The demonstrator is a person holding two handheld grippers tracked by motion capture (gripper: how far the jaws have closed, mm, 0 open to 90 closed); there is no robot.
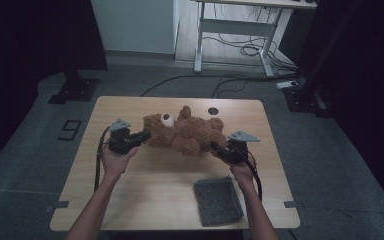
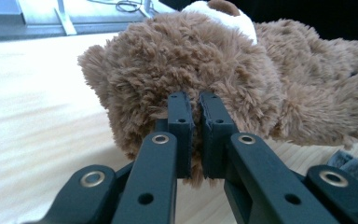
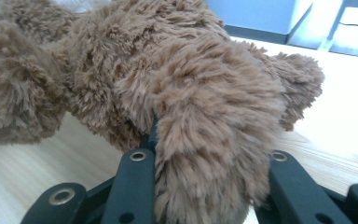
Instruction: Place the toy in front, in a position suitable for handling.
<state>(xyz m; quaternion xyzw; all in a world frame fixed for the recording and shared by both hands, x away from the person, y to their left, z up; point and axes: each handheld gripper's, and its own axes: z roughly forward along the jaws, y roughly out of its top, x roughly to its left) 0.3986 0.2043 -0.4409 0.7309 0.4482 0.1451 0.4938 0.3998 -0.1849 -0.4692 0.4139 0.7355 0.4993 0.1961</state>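
A brown plush teddy bear lies stretched across the middle of the wooden table, white muzzle up. My left gripper is shut on the fur at the bear's head end. In the left gripper view the two jaws pinch a tuft of fur under the head, which seems raised a little off the table. My right gripper is shut on a limb at the other end. In the right gripper view the thick furry limb fills the gap between the jaws and hides their tips.
A grey square cloth lies flat near the front right of the table, its corner showing in the left gripper view. A round hole is at the table's far edge. A desk frame and cables stand on the floor beyond.
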